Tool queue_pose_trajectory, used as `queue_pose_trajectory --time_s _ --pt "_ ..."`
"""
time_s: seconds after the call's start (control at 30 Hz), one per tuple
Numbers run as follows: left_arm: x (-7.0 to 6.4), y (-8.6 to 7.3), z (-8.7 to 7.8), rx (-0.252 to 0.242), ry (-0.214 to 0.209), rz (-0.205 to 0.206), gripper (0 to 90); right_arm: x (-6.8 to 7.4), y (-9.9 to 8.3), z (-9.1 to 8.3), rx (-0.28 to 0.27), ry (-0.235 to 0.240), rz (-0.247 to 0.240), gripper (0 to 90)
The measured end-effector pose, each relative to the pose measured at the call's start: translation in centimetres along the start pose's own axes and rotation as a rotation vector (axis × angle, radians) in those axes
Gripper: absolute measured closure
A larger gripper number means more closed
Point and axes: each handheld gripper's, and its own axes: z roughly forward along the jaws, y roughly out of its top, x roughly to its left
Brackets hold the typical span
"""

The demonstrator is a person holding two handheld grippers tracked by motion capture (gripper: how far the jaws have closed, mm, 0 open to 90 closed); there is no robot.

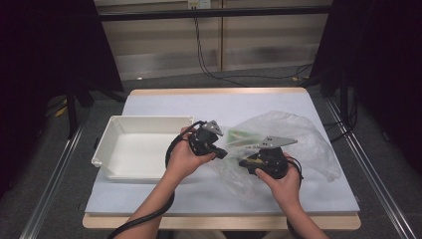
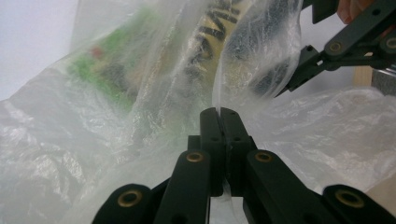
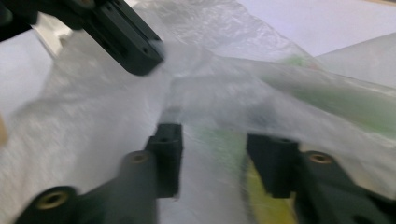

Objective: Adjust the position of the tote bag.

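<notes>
Your left gripper (image 2: 219, 114) pinched the plastic bag (image 2: 140, 93) film between pressed jaws, your right gripper (image 3: 215, 158) spread, film between its jaws.

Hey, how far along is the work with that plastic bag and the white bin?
Early. The left hand-held gripper is shut on an edge of the plastic bag. The right hand-held gripper is open at the bag. The green packet is inside the bag, and the white bin holds nothing.

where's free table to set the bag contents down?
Free: inside the white bin; the far strip beyond bin and plastic bag; the near strip by the table edge. Crowded: the middle, where left gripper and right gripper work the bag.
</notes>
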Motion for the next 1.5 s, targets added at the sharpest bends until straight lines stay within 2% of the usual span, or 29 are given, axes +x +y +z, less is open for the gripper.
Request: queue_pose_trajectory --time_s 0.07,0.1,0.13,0.17,0.2,0.23,0.3,0.5,0.57,0.63,0.67,0.7,0.77,0.83,0.87,0.9,0.93,0.97,1.0,1.03,1.07,1.1,1.13,1.17,1.2,1.23,1.37,1.4,1.5 --pt "0.3 -0.1 -0.3 -0.012 -0.01 -0.011 90.0 -0.5 -0.3 0.0 -0.011 -0.01 -0.016 38.5" --pt "0.3 -0.1 -0.3 -0.012 -0.01 -0.011 90.0 -0.5 -0.3 0.0 -0.011 -0.01 -0.016 38.5" --pt "0.3 -0.2 -0.4 -0.024 -0.013 -0.025 90.0 -0.8 -0.6 0.2 0.007 -0.015 -0.016 30.6" --pt "0.5 -0.1 -0.5 -0.007 -0.009 -0.011 90.0 -0.8 -0.6 0.2 0.007 -0.015 -0.016 30.6" --pt "0.5 -0.1 -0.6 -0.011 -0.008 -0.013 90.0 -0.9 -0.7 0.3 0.01 -0.013 -0.027 29.3" --pt "0.6 -0.1 -0.5 -0.034 -0.023 -0.031 90.0 -0.9 -0.9 0.6 0.018 -0.038 -0.053 25.8" --pt "0.8 -0.1 -0.5 -0.039 -0.039 -0.034 90.0 -1.0 -0.9 0.9 0.012 -0.033 -0.069 24.2" --pt "1.2 -0.1 -0.5 -0.042 -0.03 -0.05 90.0 -0.9 -1.6 2.5 0.035 -0.084 -0.119 21.0" --pt "1.5 -0.3 -0.4 -0.049 -0.03 -0.06 90.0 -1.0 -2.2 3.3 0.054 -0.075 -0.094 23.2" --pt "1.9 -0.4 -0.5 -0.025 -0.022 -0.071 90.0 -0.7 -2.8 3.9 0.084 -0.101 -0.102 33.5" --pt "1.9 -0.4 -0.5 -0.025 -0.022 -0.071 90.0 -0.7 -2.8 3.9 0.084 -0.101 -0.102 33.5" --pt "2.4 -0.8 -0.5 -0.044 -0.019 -0.091 90.0 -0.5 -3.4 4.2 0.068 -0.116 -0.136 33.0" --pt "2.7 -0.9 -0.7 -0.024 -0.016 -0.089 90.0 -0.3 -3.5 4.3 0.069 -0.13 -0.15 33.4" --pt "3.1 -1.1 -0.9 -0.028 -0.008 -0.096 90.0 0.0 -3.4 4.2 0.087 -0.143 -0.156 34.1" --pt "3.2 -1.2 -1.0 -0.027 -0.008 -0.09 90.0 0.1 -3.3 4.2 0.103 -0.154 -0.175 39.9" --pt "3.2 -1.2 -1.0 -0.037 -0.003 -0.104 90.0 0.3 -3.3 4.2 0.114 -0.185 -0.217 46.3" --pt "3.3 -1.2 -1.1 -0.035 -0.006 -0.098 90.0 0.5 -3.3 4.2 0.13 -0.206 -0.252 49.0" --pt "3.4 -1.2 -1.1 -0.05 -0.01 -0.092 90.0 0.6 -3.2 4.2 0.125 -0.208 -0.25 61.8" --pt "3.3 -1.1 -1.0 -0.063 -0.012 -0.114 90.0 0.6 -3.0 4.1 0.121 -0.195 -0.251 66.8" --pt "3.5 -1.0 -1.0 -0.044 -0.014 -0.097 90.0 0.5 -2.9 4.0 0.125 -0.176 -0.265 73.6" --pt "3.5 -1.0 -1.0 -0.044 -0.014 -0.097 90.0 0.5 -2.9 4.0 0.125 -0.176 -0.265 73.6" --pt "3.6 -0.9 -1.0 -0.026 -0.004 -0.094 90.0 0.5 -2.8 3.9 0.119 -0.143 -0.236 83.2" --pt "3.8 -0.9 -0.9 -0.025 0.001 -0.093 90.0 0.5 -2.7 3.8 0.14 -0.099 -0.182 88.6" --pt "4.1 -0.9 -0.9 -0.03 -0.002 -0.099 90.0 0.4 -2.7 3.9 0.16 -0.077 -0.157 90.0" --pt "4.2 -0.9 -0.9 -0.043 0.003 -0.117 90.0 0.4 -2.8 3.9 0.16 -0.062 -0.165 90.0" --pt "4.7 -0.8 -1.0 -0.035 0.01 -0.112 90.0 0.4 -3.2 3.8 0.158 -0.02 -0.124 90.0" --pt "5.6 -0.4 -0.9 -0.07 0.015 -0.131 90.0 0.9 -3.9 3.2 0.151 0.028 -0.07 90.0" --pt "5.9 -0.3 -0.9 -0.073 0.02 -0.144 90.0 1.1 -4.2 3.0 0.143 0.05 -0.066 90.0" --pt "6.7 0.2 -0.9 -0.046 0.03 -0.127 90.0 1.8 -4.7 2.7 0.154 0.061 -0.071 90.0"
